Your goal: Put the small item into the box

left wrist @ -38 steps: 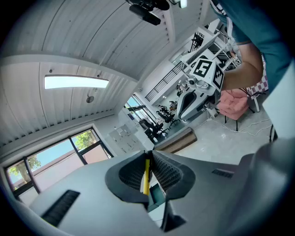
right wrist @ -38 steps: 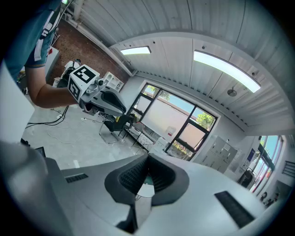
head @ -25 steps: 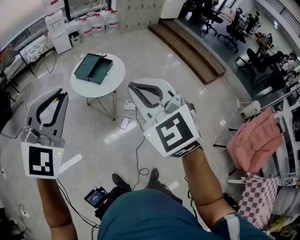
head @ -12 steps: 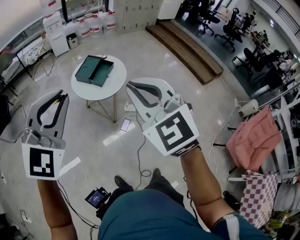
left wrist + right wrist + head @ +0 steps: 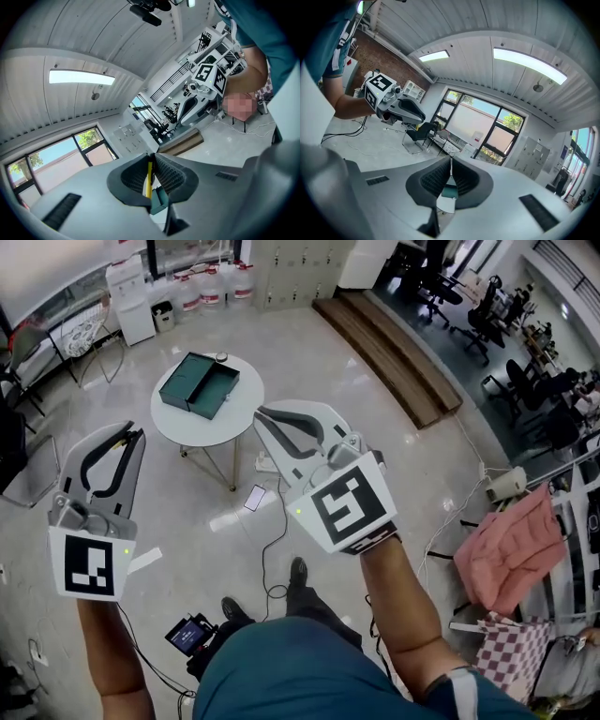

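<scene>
**Hall floor, table well ahead: approach step, small item not yet picked up**

Head view. Polished floor (image 5: 375, 427) of a large hall lies below us. A round white table (image 5: 178, 423) stands well ahead of both grippers. On it lies an open green box (image 5: 199, 385). Just beside the box's far edge sits the small item (image 5: 221, 357), pale and too small to identify. It is on the tabletop, outside the box. The left gripper (image 5: 131, 437) and right gripper (image 5: 262, 413) are held up in the air side by side. Both are well apart from the table and point toward it.

Left gripper view. The jaws are closed to a slit. A thin yellow strip (image 5: 149, 180) shows in that slit. We cannot tell whether it is part of a pad or something pinched. Below the pads a patch of green shows through the opening, most likely the box.

Right gripper view. The jaws are pressed together at the tips and we see nothing between them. The box and the table show through the opening beneath.

Judgement. The step in hand is the approach, and the placing has not begun. The next move calls for closing in on the table and spreading one gripper's jaws. That gripper then comes down over the small item from above, and a short carry takes it into the box. The small item sits close to the box wall, so we expect little room for a jaw on that side, and a nudge could shift the box.
</scene>
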`<state>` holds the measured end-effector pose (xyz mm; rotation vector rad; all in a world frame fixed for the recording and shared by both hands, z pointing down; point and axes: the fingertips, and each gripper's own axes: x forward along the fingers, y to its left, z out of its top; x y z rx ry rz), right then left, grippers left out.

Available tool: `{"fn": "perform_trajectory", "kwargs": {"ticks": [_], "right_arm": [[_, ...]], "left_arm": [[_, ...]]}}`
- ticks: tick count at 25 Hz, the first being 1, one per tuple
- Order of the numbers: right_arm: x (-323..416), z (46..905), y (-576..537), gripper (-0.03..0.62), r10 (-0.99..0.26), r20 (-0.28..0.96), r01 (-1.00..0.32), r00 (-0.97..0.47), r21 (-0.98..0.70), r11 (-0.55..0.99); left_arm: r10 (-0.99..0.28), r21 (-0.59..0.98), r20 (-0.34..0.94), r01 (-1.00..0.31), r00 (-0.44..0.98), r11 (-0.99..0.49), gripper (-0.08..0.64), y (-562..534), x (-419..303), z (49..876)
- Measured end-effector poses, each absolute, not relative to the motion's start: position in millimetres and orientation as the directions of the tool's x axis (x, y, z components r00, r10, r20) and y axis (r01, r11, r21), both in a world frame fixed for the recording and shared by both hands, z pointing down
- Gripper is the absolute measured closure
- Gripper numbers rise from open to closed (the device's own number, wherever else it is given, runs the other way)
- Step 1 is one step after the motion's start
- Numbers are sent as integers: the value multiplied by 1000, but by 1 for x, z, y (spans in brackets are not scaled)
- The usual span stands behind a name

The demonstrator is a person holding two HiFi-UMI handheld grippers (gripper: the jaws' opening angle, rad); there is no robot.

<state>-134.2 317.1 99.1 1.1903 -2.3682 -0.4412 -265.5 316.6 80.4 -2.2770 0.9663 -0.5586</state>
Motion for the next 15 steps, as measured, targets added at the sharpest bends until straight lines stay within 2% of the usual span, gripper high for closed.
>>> {"fn": "perform_trajectory", "kwargs": {"ticks": [15], "right_arm": [[-12,114,223,552,-697,252,-558,-672,447,699]], "left_arm": [[-848,-670,160,-575,506,-470,502,246,-136,90]]}}
